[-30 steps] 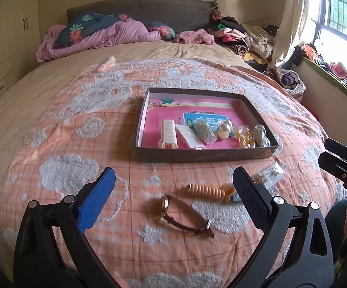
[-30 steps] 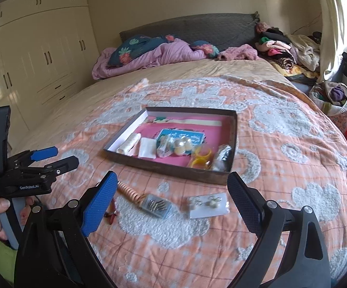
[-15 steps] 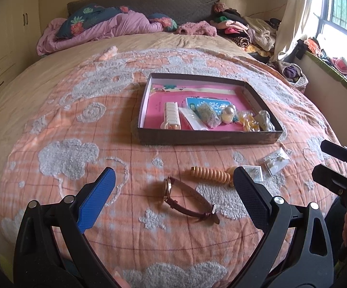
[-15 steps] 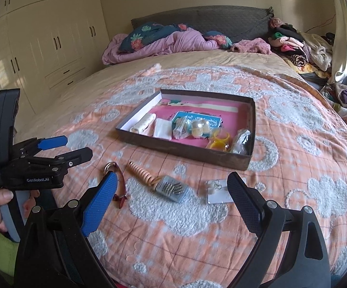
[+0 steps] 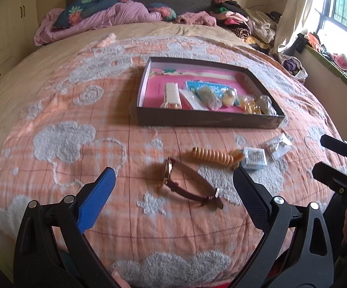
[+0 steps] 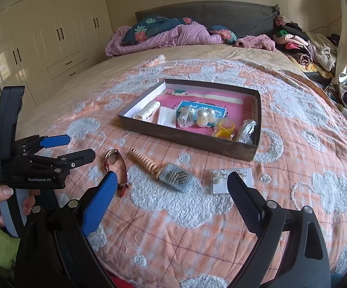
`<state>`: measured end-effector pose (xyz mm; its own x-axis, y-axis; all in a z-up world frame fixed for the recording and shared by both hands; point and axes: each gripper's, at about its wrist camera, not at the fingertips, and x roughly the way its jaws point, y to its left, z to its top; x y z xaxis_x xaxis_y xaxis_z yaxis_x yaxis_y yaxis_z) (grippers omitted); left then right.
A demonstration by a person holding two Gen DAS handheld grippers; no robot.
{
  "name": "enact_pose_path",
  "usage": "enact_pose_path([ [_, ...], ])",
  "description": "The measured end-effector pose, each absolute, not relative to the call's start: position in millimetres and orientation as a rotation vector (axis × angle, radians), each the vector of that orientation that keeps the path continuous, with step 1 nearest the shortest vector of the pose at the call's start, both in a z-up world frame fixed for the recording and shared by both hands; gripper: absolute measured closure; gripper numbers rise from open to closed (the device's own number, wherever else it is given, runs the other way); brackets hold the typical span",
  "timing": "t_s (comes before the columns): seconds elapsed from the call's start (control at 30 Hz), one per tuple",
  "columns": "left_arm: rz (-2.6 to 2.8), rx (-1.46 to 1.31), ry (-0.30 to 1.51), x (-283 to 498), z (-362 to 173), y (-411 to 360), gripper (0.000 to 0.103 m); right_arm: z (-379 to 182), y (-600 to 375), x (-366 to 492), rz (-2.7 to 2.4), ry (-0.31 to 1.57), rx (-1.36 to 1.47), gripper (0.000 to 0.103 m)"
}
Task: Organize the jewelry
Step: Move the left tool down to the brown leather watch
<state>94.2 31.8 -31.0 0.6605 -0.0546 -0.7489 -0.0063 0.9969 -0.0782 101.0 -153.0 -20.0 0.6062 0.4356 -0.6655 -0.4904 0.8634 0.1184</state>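
1. Both hand-held grippers, left [image 5: 172, 187] and right [image 6: 172, 192], gape wide, holding nothing.
2. A burgundy-strapped wristwatch [image 5: 188, 183] lies on the orange patterned bedspread [image 5: 77, 120], near the shallow dark cardboard box [image 5: 207, 118].

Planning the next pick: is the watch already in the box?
No, the watch lies on the blanket, outside the box.
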Motion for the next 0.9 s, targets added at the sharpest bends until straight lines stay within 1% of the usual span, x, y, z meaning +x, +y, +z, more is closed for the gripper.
enact_pose_path([
  [0.5,0.000,-0.102,0.934,108.8,-69.1,41.4,0.012,-49.0,-145.9,112.5,0.527,0.796,-0.137,0.011],
  [0.57,0.003,-0.108,0.944,112.7,-72.8,43.2,0.015,-51.8,-145.0,114.8,0.526,0.796,-0.147,0.011],
  [0.63,0.004,-0.113,0.952,115.8,-76.4,43.6,0.022,-54.7,-143.2,117.1,0.526,0.799,-0.158,0.011],
  [0.67,0.005,-0.113,0.955,117.6,-78.0,43.9,0.024,-55.8,-142.1,118.1,0.526,0.799,-0.161,0.011],
  [0.73,0.002,-0.117,0.968,121.7,-82.0,44.1,0.034,-59.1,-139.5,121.9,0.527,0.804,-0.172,0.011],
  [0.9,-0.012,-0.122,1.001,129.1,-92.1,42.0,0.047,-69.1,-135.1,131.5,0.533,0.819,-0.200,0.011],
])
